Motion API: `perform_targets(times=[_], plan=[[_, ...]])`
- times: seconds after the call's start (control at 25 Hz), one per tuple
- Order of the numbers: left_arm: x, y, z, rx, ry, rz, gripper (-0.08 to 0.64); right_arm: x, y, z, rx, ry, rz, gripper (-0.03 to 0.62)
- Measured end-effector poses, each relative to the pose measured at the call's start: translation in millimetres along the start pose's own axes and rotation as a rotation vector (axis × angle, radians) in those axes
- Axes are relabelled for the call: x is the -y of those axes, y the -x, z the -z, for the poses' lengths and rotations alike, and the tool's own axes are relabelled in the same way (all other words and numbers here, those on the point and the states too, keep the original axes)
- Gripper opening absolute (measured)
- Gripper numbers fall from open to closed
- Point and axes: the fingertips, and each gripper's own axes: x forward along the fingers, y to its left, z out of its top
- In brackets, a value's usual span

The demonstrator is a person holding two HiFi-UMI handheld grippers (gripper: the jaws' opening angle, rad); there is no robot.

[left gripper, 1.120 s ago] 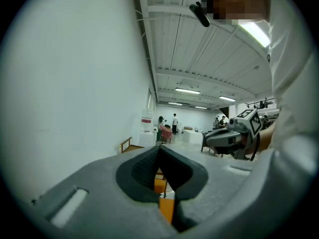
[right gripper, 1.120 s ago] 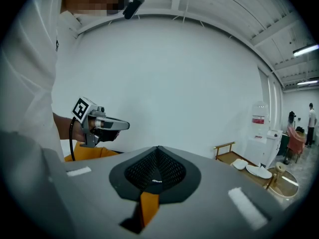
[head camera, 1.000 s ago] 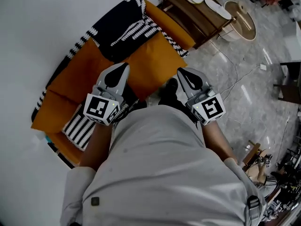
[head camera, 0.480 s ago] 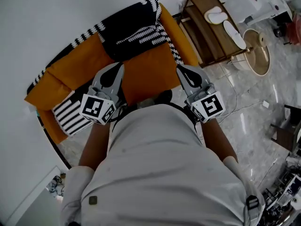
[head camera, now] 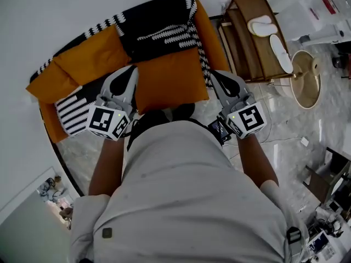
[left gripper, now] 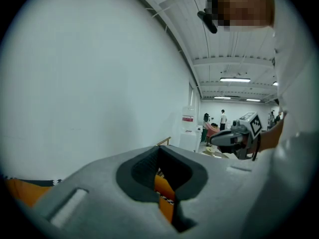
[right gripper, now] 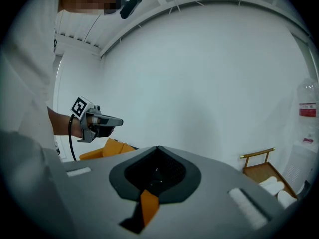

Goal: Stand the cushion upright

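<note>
Orange cushion point(head camera: 170, 84) flat on sofa point(head camera: 207, 29), left claw point(head camera: 128, 74), right claw point(head camera: 218, 78) alongside

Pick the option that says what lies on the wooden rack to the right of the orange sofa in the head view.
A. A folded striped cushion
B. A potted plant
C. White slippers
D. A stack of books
C: white slippers lie on the slats of the wooden rack that stands next to the orange sofa.
</note>
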Motion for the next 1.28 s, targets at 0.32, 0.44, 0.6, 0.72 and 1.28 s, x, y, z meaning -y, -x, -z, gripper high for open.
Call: perform_targets(times=[0.32, 0.44, 0.6, 0.72, 1.28], plan=[[-37.0, 10.2, 14.6, -0.021, 0.029, -0.072, 0.003, -5.8, -45.5, 6.2, -0.046, 0.002, -0.068, 0.011], [-56.0, 12.5, 16.2, -0.012, 0.043, -0.084, 0.003, -11.2, -63.0, 5.7, -0.063, -0.001, -0.076, 0.011], [-84.2, 13.1, 18.0, -0.008, 0.048, -0.068, 0.003, -13.9, -93.5, 3.2, -0.093, -0.001, -0.053, 0.012], [-111.6, 15.8, 22.6, 0.003, 0.067, -0.035, 0.003, -19.7, -120.4, 3.1, -0.121, 0.006, -0.032, 0.011], [-163.0, -9.3, 63.8, -0.071, 0.079, 0.059, 0.003, -1.8, -192.7, 38.8, -0.227, -0.014, 0.002, 0.034]])
